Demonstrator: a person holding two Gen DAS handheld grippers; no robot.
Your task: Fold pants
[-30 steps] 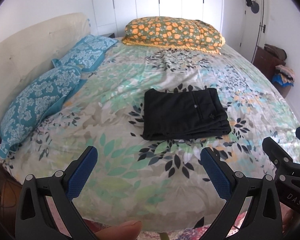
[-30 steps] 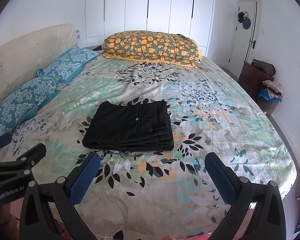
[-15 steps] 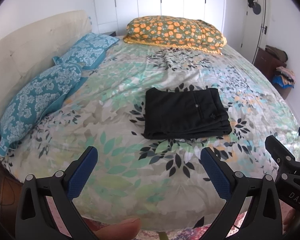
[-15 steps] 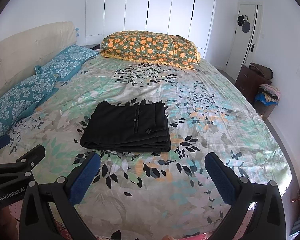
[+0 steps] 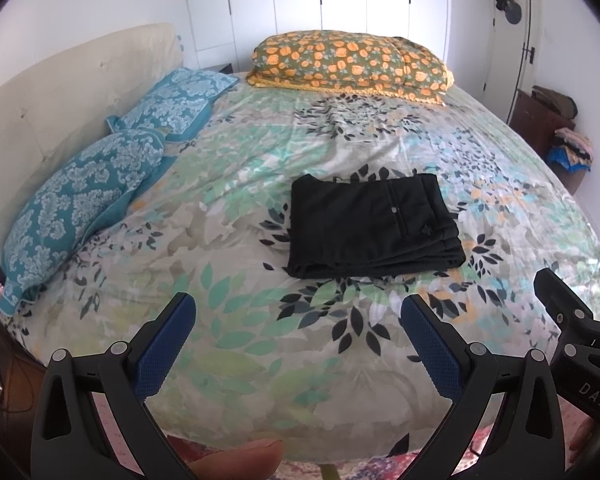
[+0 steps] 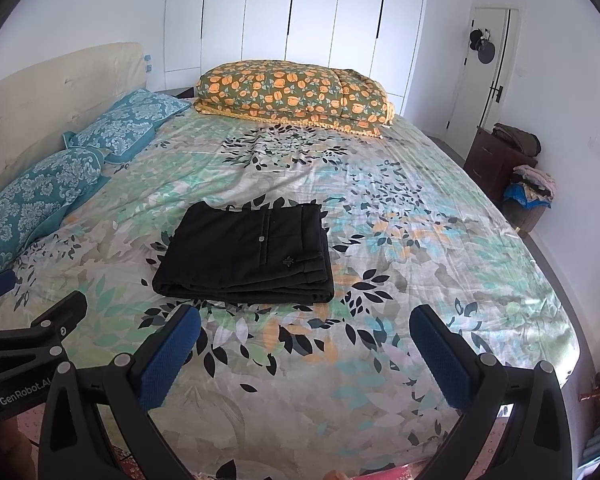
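Observation:
Black pants (image 5: 374, 226) (image 6: 250, 254) lie folded into a flat rectangle near the middle of the leaf-patterned bed (image 5: 236, 360) (image 6: 400, 280). My left gripper (image 5: 298, 316) hovers open over the bed's near edge, well short of the pants, nothing between its blue pads. My right gripper (image 6: 306, 326) is open too, just in front of the pants' near fold and apart from them. The right gripper's black body shows at the right edge of the left wrist view, and the left gripper's body at the lower left of the right wrist view.
Two teal patterned pillows (image 5: 84, 200) (image 6: 40, 196) lean on the cream headboard at left. An orange floral quilt (image 5: 352, 64) (image 6: 292, 94) lies at the far end. A dark cabinet with clothes (image 6: 512, 160) stands by the right wall. A fingertip (image 5: 240, 460) shows at the bottom.
Both grippers have drawn back and risen slightly from the bed, staying open. The pants lie unmoved.

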